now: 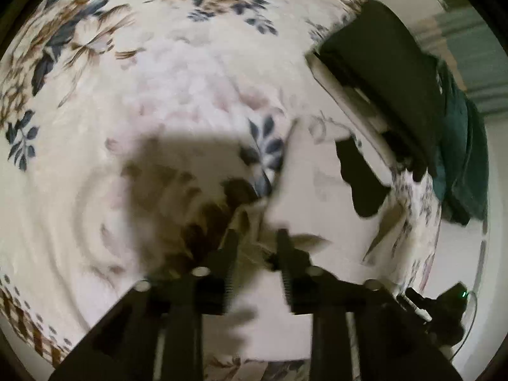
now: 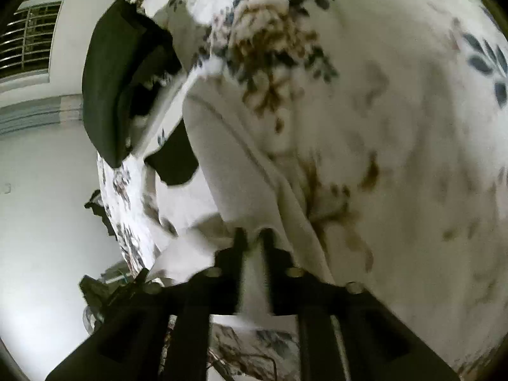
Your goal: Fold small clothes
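A white garment (image 1: pixel 317 190) lies on a floral bedsheet (image 1: pixel 158 95). In the left wrist view my left gripper (image 1: pixel 257 238) holds a bunched edge of the white garment between its fingers, close over the sheet. In the right wrist view my right gripper (image 2: pixel 254 235) is closed on the hem of the same white garment (image 2: pixel 247 165), which is lifted and drapes ahead of the fingers. A dark patch (image 2: pixel 174 162) shows on the garment; it also shows in the left wrist view (image 1: pixel 362 184). Both views are motion-blurred.
A stack of folded dark clothes (image 1: pixel 390 73) sits at the bed's edge, with a dark green garment (image 1: pixel 463 158) beside it. The stack also shows in the right wrist view (image 2: pixel 108 89). A white wall and a barred window (image 2: pixel 28 41) lie beyond.
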A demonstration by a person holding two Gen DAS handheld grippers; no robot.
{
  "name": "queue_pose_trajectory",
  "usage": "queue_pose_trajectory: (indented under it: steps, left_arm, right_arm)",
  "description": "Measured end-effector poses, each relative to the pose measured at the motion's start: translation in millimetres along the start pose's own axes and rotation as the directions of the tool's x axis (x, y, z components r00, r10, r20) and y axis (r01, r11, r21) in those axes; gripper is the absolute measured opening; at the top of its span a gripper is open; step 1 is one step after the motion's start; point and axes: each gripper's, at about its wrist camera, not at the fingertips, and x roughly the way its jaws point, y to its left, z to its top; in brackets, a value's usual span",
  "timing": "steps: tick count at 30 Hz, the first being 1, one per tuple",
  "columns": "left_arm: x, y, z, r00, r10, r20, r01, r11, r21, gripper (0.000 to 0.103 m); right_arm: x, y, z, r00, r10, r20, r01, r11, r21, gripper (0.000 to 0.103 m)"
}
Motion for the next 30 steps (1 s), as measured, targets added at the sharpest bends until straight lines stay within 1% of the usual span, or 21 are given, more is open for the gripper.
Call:
queue_pose_trajectory:
  steps: [1,2,3,4,9,11,12,13,14,15,16,19,20,21,22,23,24,25,26,28,30]
  left_arm:
    - [-2.0,6.3,1.9,1.000,-0.013,0.015,0.013,1.000,-0.013,0.037]
    - [-2.5,8.3,2.0,1.000,-0.010,0.021,0.010,1.000,-0.011,0.048]
    - [-2.7,10.1,1.4,1.000,-0.003,0.025,0.003,1.000,-0.002,0.052]
    - [0.3,11.9,0.5,1.000,-0.001,0.024,0.001,1.000,0.016,0.054]
    - [30.8,3.8,-0.7,0.999,0.009,-0.037,-0.006,0.996,0.086,0.054]
    - [37.9,-3.6,-3.0,0.999,0.028,-0.022,-0.024,0.991,0.130,0.051]
    - [38.8,-5.7,-4.1,0.999,0.036,-0.002,-0.036,0.988,0.149,0.043]
    - [42.3,-7.5,-4.5,0.997,0.074,0.013,-0.075,0.981,0.176,0.013]
    - [47.1,-6.3,-3.0,0.995,0.100,0.001,-0.098,0.978,0.183,0.009]
    - [50.7,-2.7,-0.3,0.995,0.102,-0.010,-0.099,0.980,0.170,0.009]
    - [52.4,2.5,3.5,0.996,0.088,-0.027,-0.083,0.987,0.140,0.010]
    - [45.3,-3.5,15.5,0.995,0.067,-0.070,-0.056,0.989,0.138,0.012]
    - [39.6,-9.5,18.6,0.996,0.069,-0.061,-0.059,0.986,0.156,0.017]
    - [31.9,-19.7,24.3,0.996,0.073,-0.043,-0.064,0.981,0.185,0.022]
    - [27.3,-28.3,29.3,0.998,0.060,-0.032,-0.052,0.977,0.208,0.039]
    - [23.6,-40.4,36.9,0.999,0.040,-0.016,-0.035,0.971,0.238,0.062]
    - [21.7,-51.9,44.0,0.999,0.033,0.006,-0.034,0.964,0.266,0.068]
    - [21.6,-69.1,53.7,0.999,0.028,0.041,-0.040,0.949,0.313,0.069]
    - [25.5,-81.0,60.2,0.998,0.039,0.055,-0.056,0.935,0.350,0.069]
    - [42.1,-108.2,74.8,0.994,0.074,0.079,-0.102,0.890,0.444,0.069]
    - [68.1,-131.7,85.8,0.990,0.120,0.074,-0.141,0.834,0.534,0.069]
  right_arm:
    - [-1.7,-0.1,2.5,1.000,-0.024,0.015,0.024,1.000,-0.016,0.053]
    - [-2.1,-0.8,2.9,0.998,-0.051,0.027,0.052,0.998,-0.027,0.055]
    - [0.3,-2.5,3.8,0.997,-0.078,0.024,0.079,0.996,-0.036,0.055]
    - [4.9,-4.3,4.8,0.996,-0.090,0.013,0.090,0.995,-0.044,0.055]
    - [44.8,-13.5,5.2,0.992,-0.104,-0.074,0.098,0.992,-0.076,0.055]
    - [61.1,-12.8,3.5,0.992,-0.078,-0.101,0.071,0.994,-0.079,0.054]
    - [65.7,-11.6,1.7,0.993,-0.059,-0.099,0.051,0.995,-0.082,0.036]
    - [69.1,-9.3,-0.1,0.993,-0.087,-0.083,0.079,0.992,-0.097,0.018]
    - [73.3,-7.5,-0.6,0.985,-0.159,-0.067,0.150,0.982,-0.115,0.003]
    - [77.3,-8.5,-0.2,0.976,-0.211,-0.059,0.203,0.972,-0.120,0.003]
    - [79.6,-10.5,0.8,0.970,-0.235,-0.061,0.228,0.968,-0.108,0.003]
    - [73.8,-4.3,5.6,0.966,-0.245,-0.082,0.237,0.967,-0.094,0.004]
    - [68.2,1.6,8.1,0.966,-0.247,-0.080,0.239,0.966,-0.099,0.004]
    - [61.6,10.1,11.7,0.966,-0.249,-0.071,0.241,0.964,-0.111,0.005]
    - [55.9,18.3,15.5,0.967,-0.250,-0.057,0.241,0.962,-0.125,0.009]
    - [50.4,28.9,21.2,0.967,-0.252,-0.037,0.245,0.959,-0.144,0.024]
    - [46.4,40.0,28.1,0.966,-0.260,-0.018,0.253,0.954,-0.162,0.048]
    - [45.2,50.3,35.9,0.964,-0.265,0.000,0.261,0.949,-0.174,0.057]
    - [45.5,61.9,45.8,0.963,-0.270,0.018,0.269,0.945,-0.185,0.062]
    - [54.6,85.8,68.2,0.954,-0.296,0.036,0.297,0.929,-0.219,0.062]
    - [68.4,104.9,87.2,0.943,-0.329,0.053,0.331,0.909,-0.254,0.062]
